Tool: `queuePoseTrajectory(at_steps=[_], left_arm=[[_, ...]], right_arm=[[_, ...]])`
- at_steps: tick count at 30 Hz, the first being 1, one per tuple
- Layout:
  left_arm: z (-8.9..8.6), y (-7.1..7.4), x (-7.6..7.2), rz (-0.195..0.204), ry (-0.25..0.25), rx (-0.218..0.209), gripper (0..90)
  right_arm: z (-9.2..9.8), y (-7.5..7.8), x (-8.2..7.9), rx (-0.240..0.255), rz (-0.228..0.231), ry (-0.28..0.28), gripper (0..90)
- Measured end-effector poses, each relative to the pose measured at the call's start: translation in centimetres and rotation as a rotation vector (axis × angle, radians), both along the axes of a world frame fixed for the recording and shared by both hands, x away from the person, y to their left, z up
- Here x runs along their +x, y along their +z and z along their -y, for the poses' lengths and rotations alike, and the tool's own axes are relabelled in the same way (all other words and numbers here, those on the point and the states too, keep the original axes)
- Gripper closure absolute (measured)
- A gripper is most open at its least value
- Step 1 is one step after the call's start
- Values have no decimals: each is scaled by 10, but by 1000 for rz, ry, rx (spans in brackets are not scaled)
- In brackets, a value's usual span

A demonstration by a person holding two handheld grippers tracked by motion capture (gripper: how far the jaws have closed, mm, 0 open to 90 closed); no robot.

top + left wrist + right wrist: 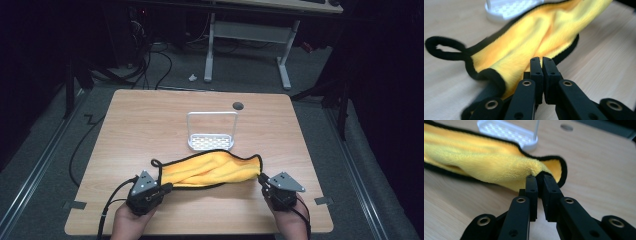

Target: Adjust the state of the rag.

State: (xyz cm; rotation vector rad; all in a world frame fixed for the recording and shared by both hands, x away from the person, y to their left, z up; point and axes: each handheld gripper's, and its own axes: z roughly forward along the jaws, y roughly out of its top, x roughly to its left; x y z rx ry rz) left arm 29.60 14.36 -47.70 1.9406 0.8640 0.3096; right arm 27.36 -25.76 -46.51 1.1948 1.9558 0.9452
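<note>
Nearest the person, two hands come up from the near edge of the bench [150,107], each carrying a tool. The left tool [167,188] has its jaws pressed together on the left end of the yellow cloth [215,170]; in the left gripper view the fabric runs down beside the closed jaws and bunches under them. The right tool [262,180] pinches the cloth's black-trimmed right corner, which in the right gripper view sits squeezed between the two jaw tips.

Gripped at both ends this way, the cloth hangs stretched between the tools as a loosely folded band, sagging toward the bench in its middle. That hold looks meant to lift and spread it evenly, so neither end drags. A small black hanging loop [156,163] sticks out at the cloth's left end.

Just beyond the cloth stands a white rack [212,142] with a tall wire handle, touching or nearly touching the cloth's far edge. Farther beyond the cloth, a dark round cable hole [238,106] marks the bench's far side.
</note>
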Motion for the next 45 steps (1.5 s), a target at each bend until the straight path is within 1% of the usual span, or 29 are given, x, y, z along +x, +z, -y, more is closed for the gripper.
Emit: queuePoseTrajectory(at_steps=[2,4,5,6,7,8,10,11,12,13,15,16,18,20,21,23,25,26,27,29,32,33,35,36,38,40,42,44,45], left_arm=[[-6,7,-1,6,6,-32,875],[-10,6,1,4,16,-30,874],[-12,4,3,-9,18,-28,874],[-14,0,6,-42,7,-30,874],[-14,-5,9,-97,-21,-24,873],[-12,-11,11,-132,-41,-5,872],[-5,-20,8,-156,-72,42,871],[0,-23,6,-167,-88,56,871],[4,-25,4,-165,-99,74,870],[7,-26,1,-163,-103,86,868],[10,-28,-3,-167,-108,85,865],[10,-31,-6,-172,-109,84,863],[9,-37,-9,-193,-110,80,859],[7,-43,-10,-220,-112,69,856],[7,-45,-10,-226,-112,70,855],[9,-48,-11,-227,-114,87,851],[10,-50,-11,-226,-119,97,848],[10,-50,-11,-230,-123,93,846],[10,-50,-11,-233,-129,90,844],[10,-50,-12,-239,-143,78,838],[12,-47,-15,-239,-166,48,812],[14,-45,-16,-234,-179,44,798],[17,-40,-18,-209,-195,43,754],[17,-38,-18,-190,-194,46,735],[16,-35,-15,-160,-168,37,714],[14,-38,-9,-174,-145,33,708],[13,-44,-4,-185,-125,59,704],[12,-50,1,-211,-107,71,702],[11,-52,2,-212,-104,65,700]], right_arm=[[-1,11,-1,-1,23,4,839],[-3,17,2,-6,37,4,834],[-3,17,6,-11,39,0,831],[-2,15,12,-18,27,-5,828],[-1,10,18,-23,6,-16,823],[0,2,25,-34,-24,-25,814],[3,-15,36,-52,-88,-45,763],[5,-21,38,-49,-106,-54,744],[6,-26,38,-42,-118,-61,715],[7,-28,36,-38,-117,-59,697],[7,-27,29,-40,-103,-55,667],[6,-26,25,-44,-90,-55,670],[3,-26,17,-48,-83,-21,693],[-4,-32,14,-59,-107,22,735],[-7,-36,16,-75,-129,41,751],[-11,-46,22,-99,-164,47,820],[-10,-52,26,-104,-213,41,900],[-9,-55,24,-112,-236,50,900],[-7,-56,20,-117,-237,62,900],[-2,-54,9,-99,-260,62,900],[7,-54,-15,-63,-270,52,900],[10,-54,-23,-64,-270,49,900],[15,-54,-38,-57,-268,36,900],[17,-55,-44,-59,-265,32,900],[19,-55,-52,-62,-261,21,900],[20,-54,-56,-51,-267,20,900],[18,-49,-56,-42,-240,17,891],[15,-42,-49,-31,-205,17,872],[13,-40,-42,-36,-200,19,860]])
